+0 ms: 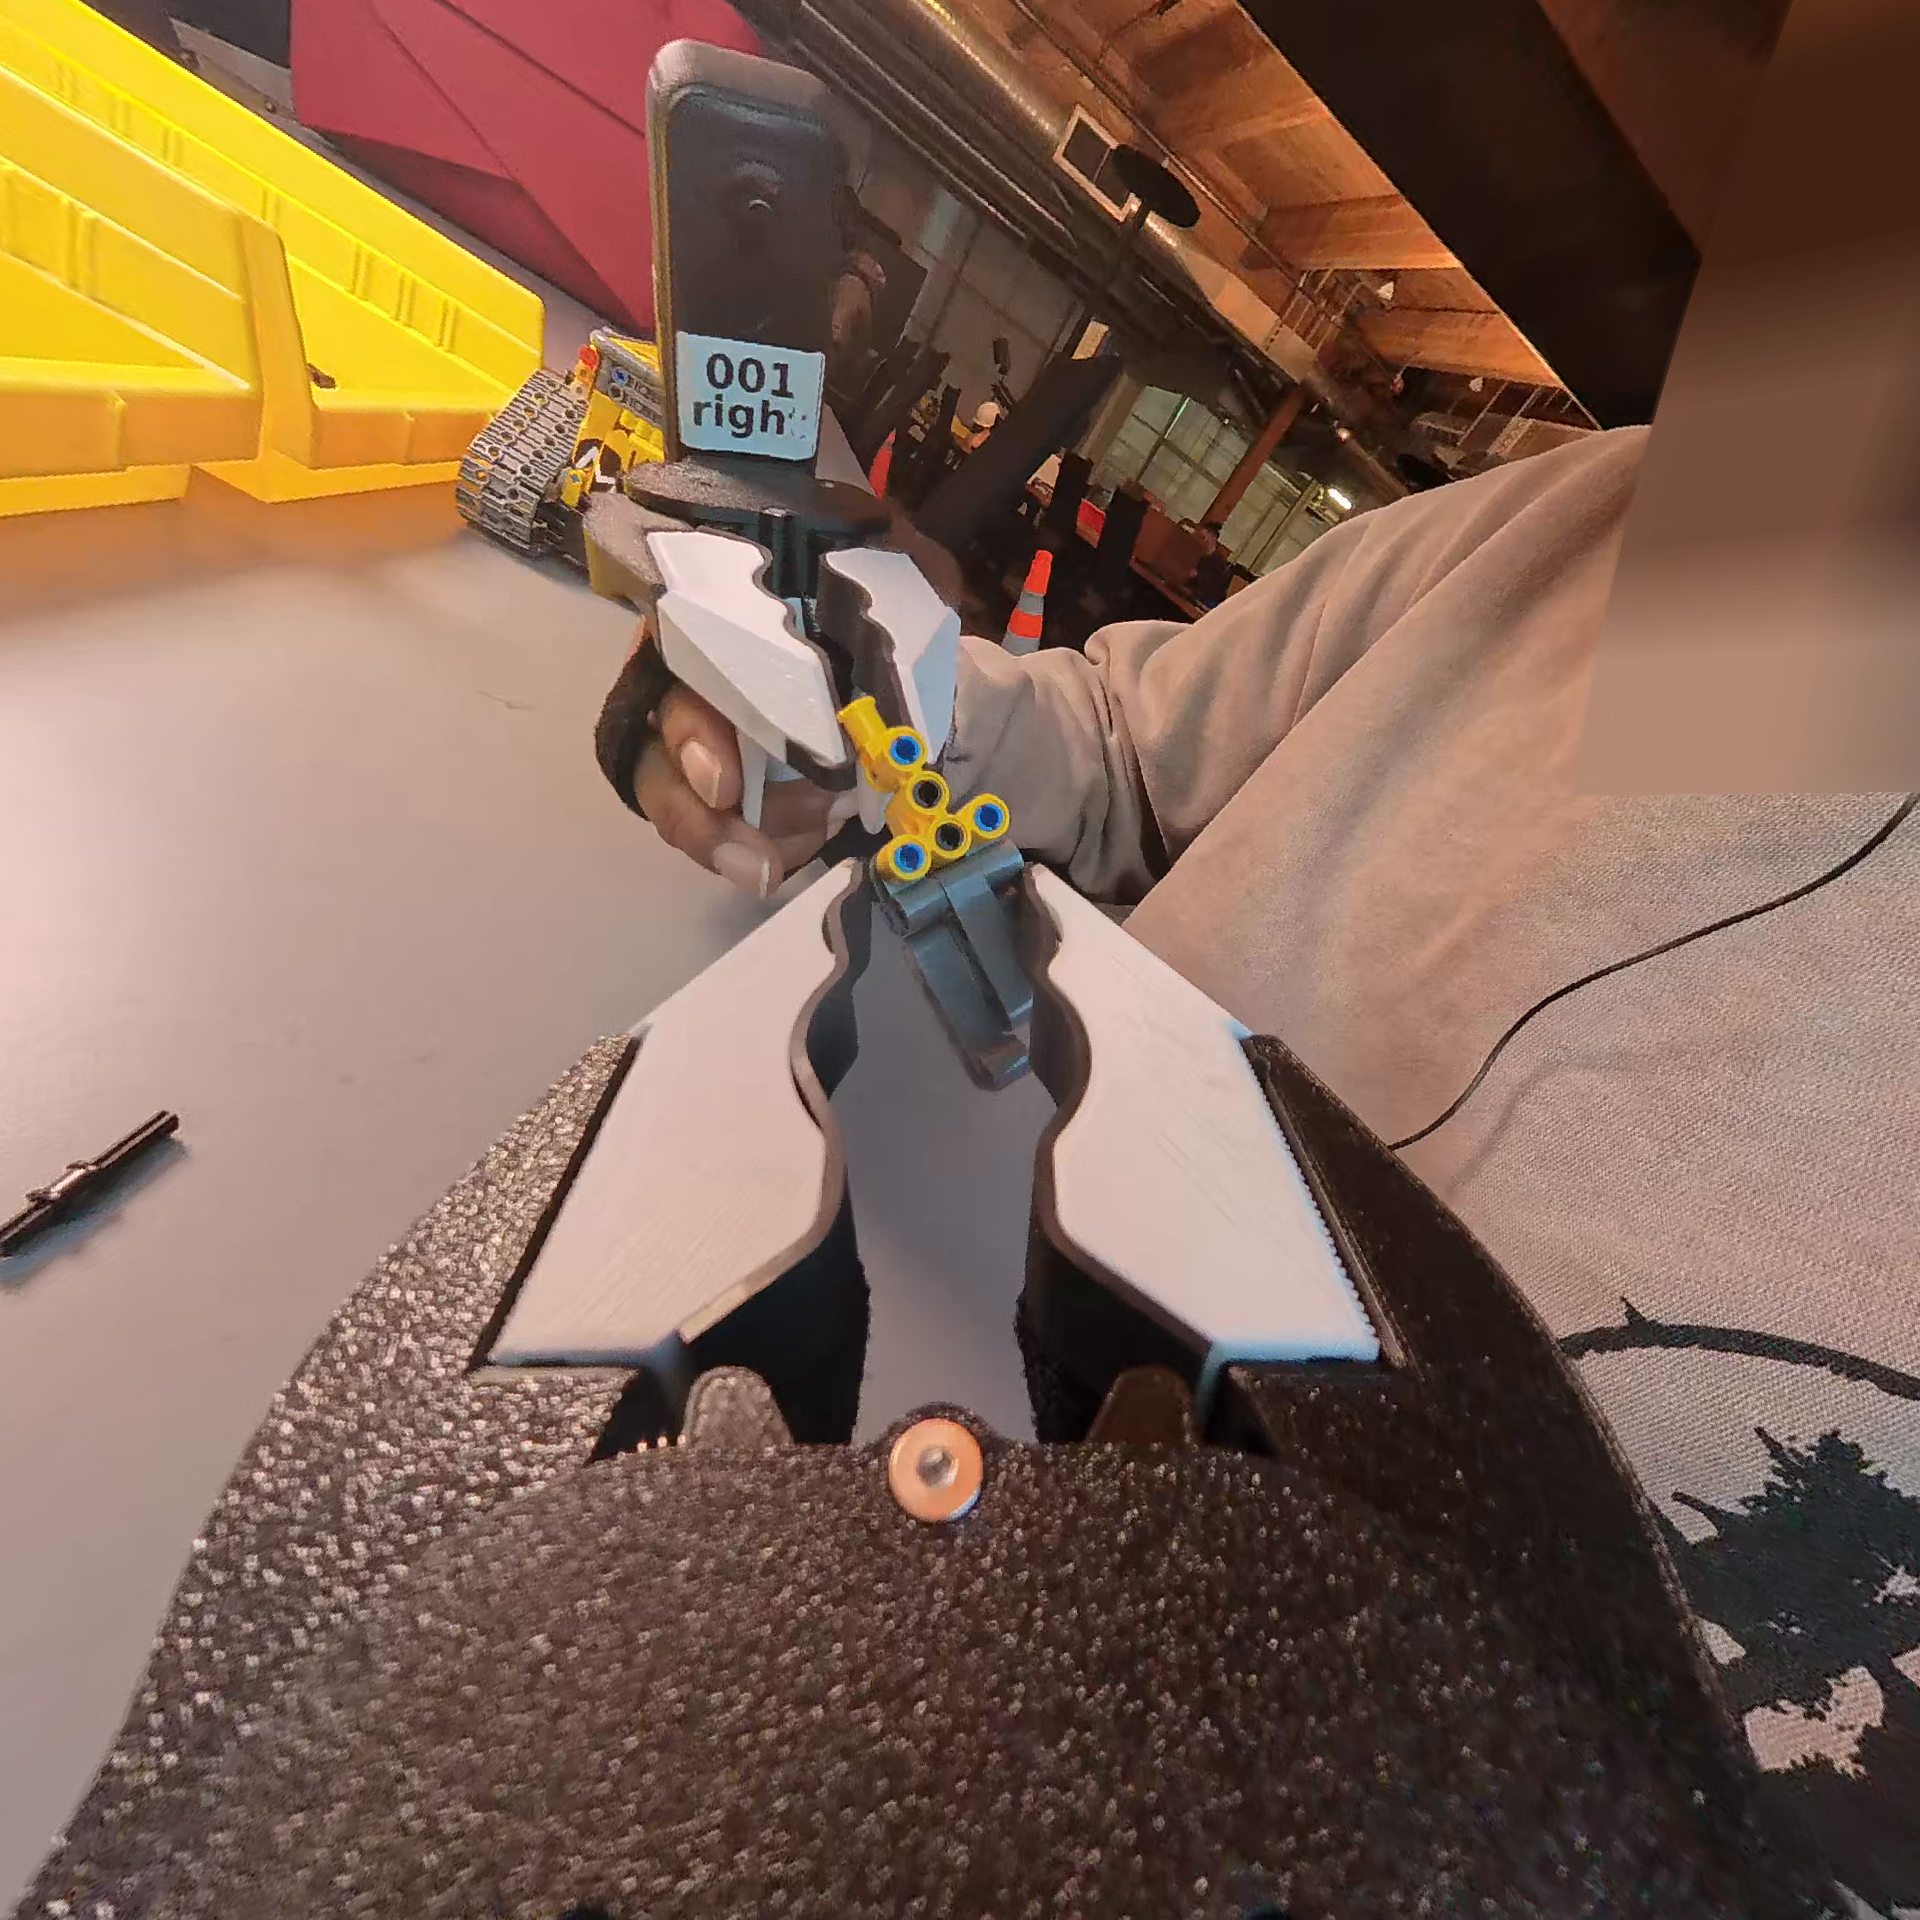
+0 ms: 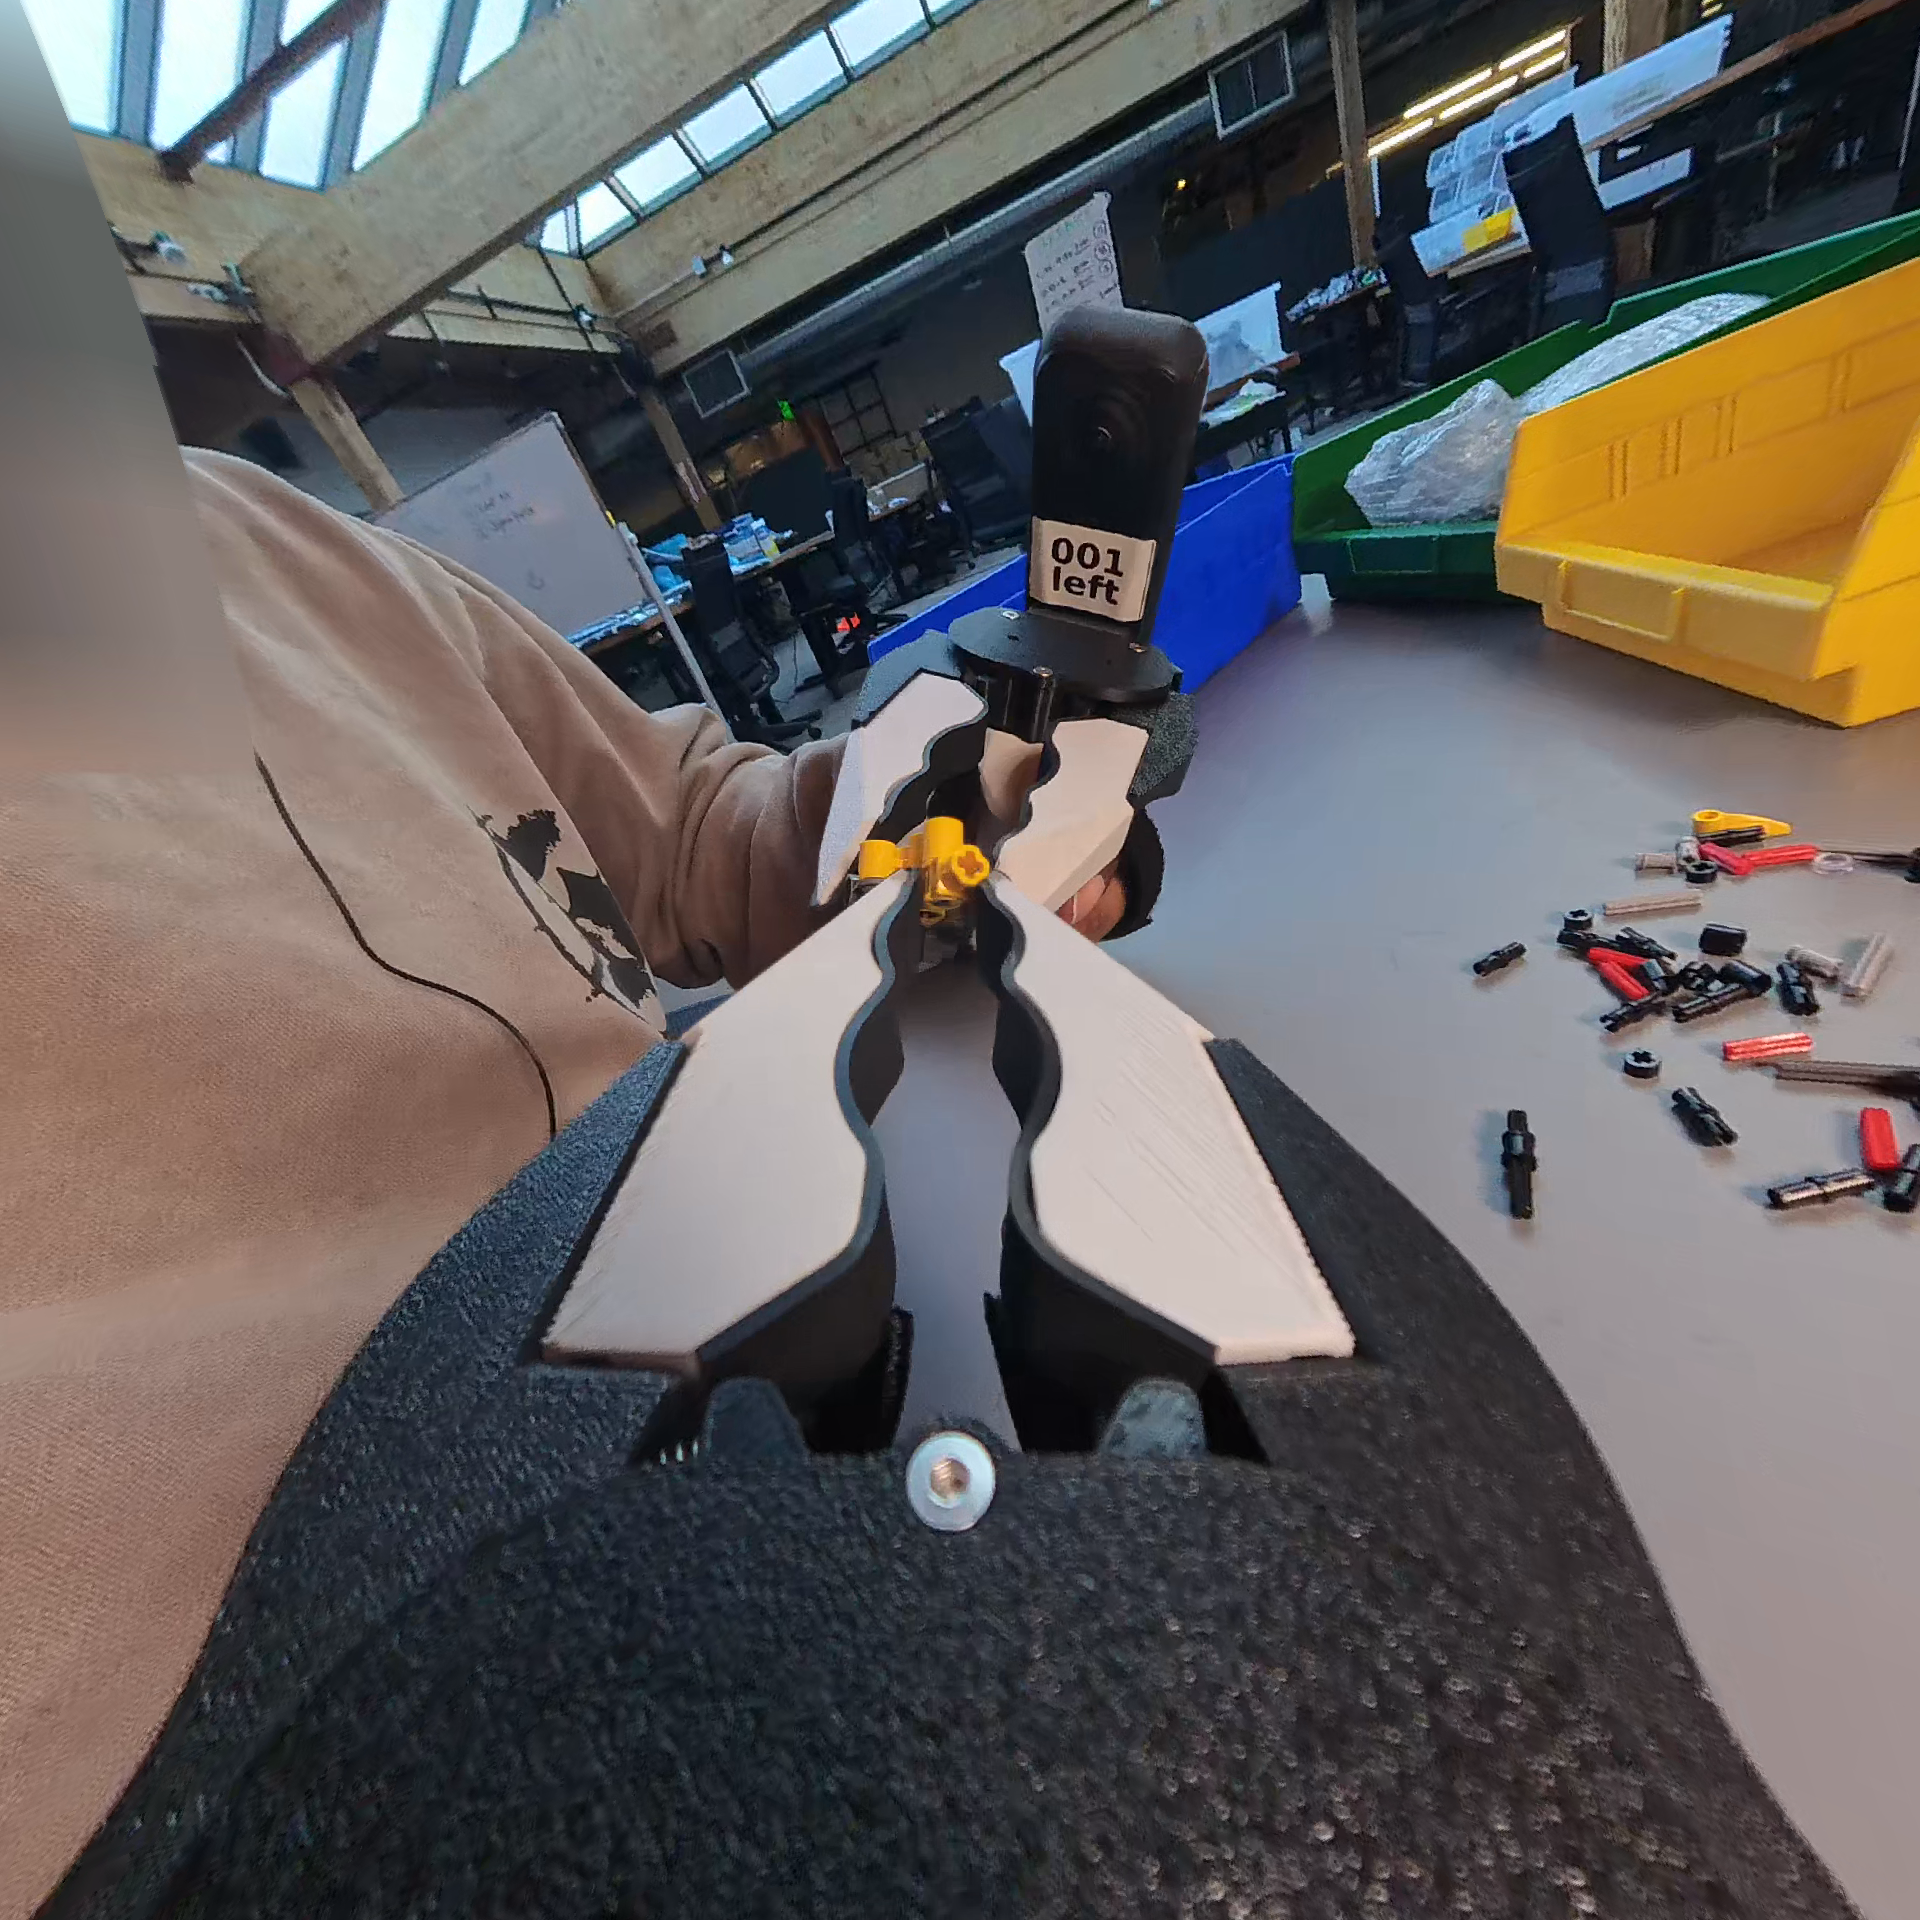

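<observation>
Left gripper [image 1: 940,883] clamps grey part [image 1: 961,961]; right gripper [image 1: 878,743] clamps yellow part [image 1: 925,805]
Both parts meet in mid-air above table [image 1: 312,831], apparently being joined; pressing them fully together calls for exact alignment; loose pin [image 1: 88,1179] lies well apart

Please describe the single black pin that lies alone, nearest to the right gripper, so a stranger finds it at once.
Start at the yellow bin on the grey table, then come down to the scattered small parts. The black pin lies below them, apart from the heap. It points almost straight along the view, with a ridge at its middle.
</observation>
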A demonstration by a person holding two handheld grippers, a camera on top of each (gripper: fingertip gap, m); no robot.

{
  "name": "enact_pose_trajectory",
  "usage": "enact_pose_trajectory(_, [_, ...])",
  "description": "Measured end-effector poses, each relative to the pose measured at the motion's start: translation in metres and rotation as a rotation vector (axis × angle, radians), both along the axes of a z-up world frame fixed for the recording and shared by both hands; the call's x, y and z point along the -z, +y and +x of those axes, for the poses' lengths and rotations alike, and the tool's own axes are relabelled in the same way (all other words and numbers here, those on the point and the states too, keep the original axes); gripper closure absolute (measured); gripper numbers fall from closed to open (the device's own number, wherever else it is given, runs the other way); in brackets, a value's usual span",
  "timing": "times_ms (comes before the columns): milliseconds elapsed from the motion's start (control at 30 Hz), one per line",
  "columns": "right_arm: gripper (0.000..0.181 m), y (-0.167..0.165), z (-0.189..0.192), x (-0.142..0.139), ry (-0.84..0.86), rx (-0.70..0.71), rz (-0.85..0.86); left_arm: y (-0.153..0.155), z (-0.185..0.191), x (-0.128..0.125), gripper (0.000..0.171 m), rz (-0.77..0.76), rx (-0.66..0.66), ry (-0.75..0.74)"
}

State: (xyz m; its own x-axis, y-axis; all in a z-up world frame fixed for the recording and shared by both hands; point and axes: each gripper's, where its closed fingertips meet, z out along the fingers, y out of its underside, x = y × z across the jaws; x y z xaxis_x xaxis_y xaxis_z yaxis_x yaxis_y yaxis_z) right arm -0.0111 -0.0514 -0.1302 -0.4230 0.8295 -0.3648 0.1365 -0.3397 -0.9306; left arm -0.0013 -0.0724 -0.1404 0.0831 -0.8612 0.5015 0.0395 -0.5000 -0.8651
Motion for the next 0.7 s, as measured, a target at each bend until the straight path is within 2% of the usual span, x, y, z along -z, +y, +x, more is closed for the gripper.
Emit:
enact_pose_trajectory(133, [0.176,0.004,-0.001,-0.004,0.029,0.023,-0.011,0.006,-0.002,0.006,0.145,-0.046,-0.026,0.023])
enact_pose_trajectory(267, [0.176,0.011,-0.002,0.007,-0.027,0.096,0.179,0.017,-0.011,0.009,0.140,-0.028,-0.101,0.048])
enact_pose_trajectory(333, [0.176,0.010,-0.002,0.013,-0.056,0.099,0.199,0.024,-0.016,0.009,0.133,-0.001,-0.153,0.070])
enact_pose_trajectory(367, [0.176,0.010,-0.003,0.018,-0.078,0.102,0.221,0.026,-0.017,0.011,0.135,0.026,-0.174,0.094])
enact_pose_trajectory(500, [0.176,0.006,-0.009,0.035,-0.154,0.106,0.314,0.024,-0.011,0.025,0.160,0.103,-0.179,0.214])
enact_pose_trajectory(700, [0.177,0.008,-0.009,0.042,-0.186,0.127,0.377,0.027,-0.012,0.029,0.165,0.206,-0.222,0.308])
